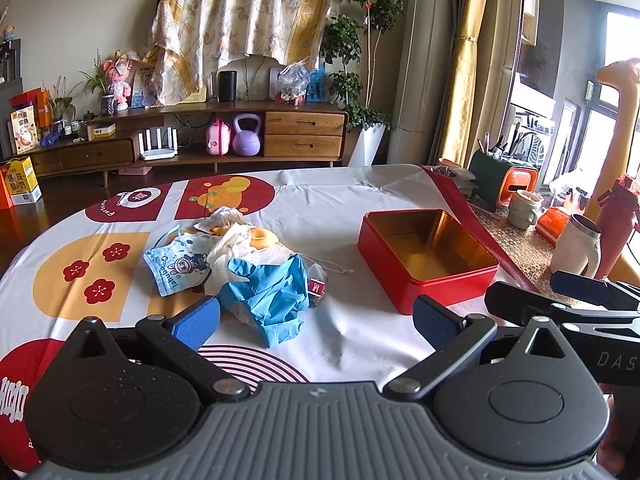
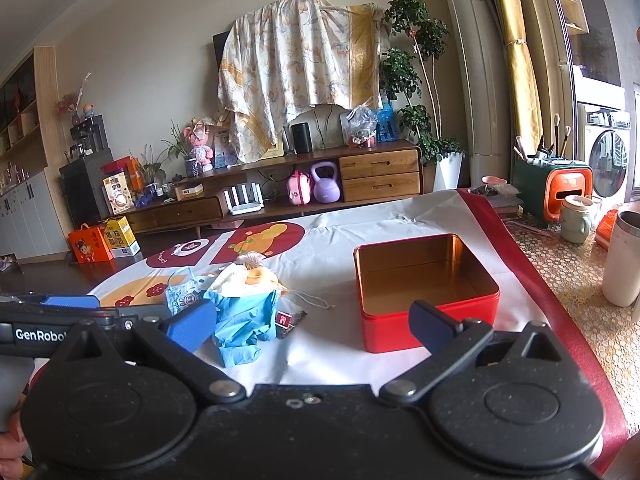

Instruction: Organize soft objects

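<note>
left gripper (image 1: 316, 322) spread wide, held nothing, above cloth (image 1: 360, 200) | pile: mask (image 1: 180, 266), gauze (image 1: 228, 248), blue glove (image 1: 272, 296), tea bag (image 1: 317, 286) touching, left of tin | red tin (image 1: 426, 258) open | right gripper (image 2: 312, 326) spread wide, held nothing

pile: blue rubber glove (image 1: 272, 300) on worktop (image 1: 340, 216) centre | right of pile, apart: open red metal tin (image 1: 426, 258)
</note>
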{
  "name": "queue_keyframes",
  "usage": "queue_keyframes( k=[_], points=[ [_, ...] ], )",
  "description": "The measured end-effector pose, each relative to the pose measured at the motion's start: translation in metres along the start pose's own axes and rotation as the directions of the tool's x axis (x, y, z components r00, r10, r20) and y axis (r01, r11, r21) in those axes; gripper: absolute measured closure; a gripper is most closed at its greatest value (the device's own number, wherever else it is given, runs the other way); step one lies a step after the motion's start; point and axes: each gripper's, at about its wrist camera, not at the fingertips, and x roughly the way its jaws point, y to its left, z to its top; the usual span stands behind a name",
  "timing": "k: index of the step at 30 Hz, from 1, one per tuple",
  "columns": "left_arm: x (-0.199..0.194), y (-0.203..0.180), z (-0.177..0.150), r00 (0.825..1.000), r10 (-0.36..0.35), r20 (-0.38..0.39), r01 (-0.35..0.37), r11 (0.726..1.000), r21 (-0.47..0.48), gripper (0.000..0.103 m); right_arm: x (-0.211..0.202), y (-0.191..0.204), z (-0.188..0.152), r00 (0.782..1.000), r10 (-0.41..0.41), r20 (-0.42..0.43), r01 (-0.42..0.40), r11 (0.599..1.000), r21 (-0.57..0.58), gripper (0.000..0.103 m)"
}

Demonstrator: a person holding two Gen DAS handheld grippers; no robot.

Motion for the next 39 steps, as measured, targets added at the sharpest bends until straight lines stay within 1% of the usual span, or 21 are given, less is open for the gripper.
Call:
queue_keyframes(
  k=[5,14,17,20,25,30,34,37,39],
  points=[
    [0.000,0.000,-0.001,1.000,-0.005,0.001,0.005,1.000,-0.010,0.000,0.000,0.002,0.000,1.000,0.002,-0.002,-0.002,1.000,-0.002,0.000],
    [0.004,0.008,-0.004,1.000,0.003,-0.022,-0.004,1.000,-0.027,0.000,0.002,0.005,-0.002,1.000,0.010,-0.016,-0.010,1.000,0.000,0.000],
    [0.006,0.011,-0.004,1.000,0.008,-0.022,-0.009,1.000,-0.029,0.000,0.007,0.007,-0.002,0.999,0.022,-0.026,-0.023,1.000,-0.012,0.000],
    [0.009,0.016,-0.002,1.000,0.017,-0.024,-0.017,1.000,-0.013,0.000,0.015,0.009,-0.001,0.998,0.047,-0.053,-0.048,0.999,-0.021,0.000],
    [0.021,0.038,0.006,0.999,0.027,-0.035,-0.027,1.000,0.000,0.000,0.029,0.012,0.001,0.994,0.082,-0.074,-0.086,0.995,-0.044,0.000],
    [0.036,0.063,0.018,0.999,0.048,-0.022,-0.047,0.999,0.015,0.000,0.048,0.015,0.002,0.987,0.122,-0.109,-0.129,0.990,-0.064,0.000],
    [0.055,0.085,0.025,0.996,0.087,-0.029,-0.086,0.996,0.006,0.000,0.063,0.020,0.004,0.982,0.140,-0.128,-0.153,0.984,-0.095,0.000],
    [0.069,0.101,0.030,0.993,0.117,-0.031,-0.117,0.993,-0.009,0.000,0.076,0.022,0.004,0.981,0.137,-0.137,-0.154,0.979,-0.130,0.001],
    [0.079,0.110,0.033,0.989,0.144,-0.027,-0.144,0.990,-0.003,0.000,0.085,0.022,0.004,0.979,0.141,-0.148,-0.162,0.976,-0.144,0.003]
  ],
)
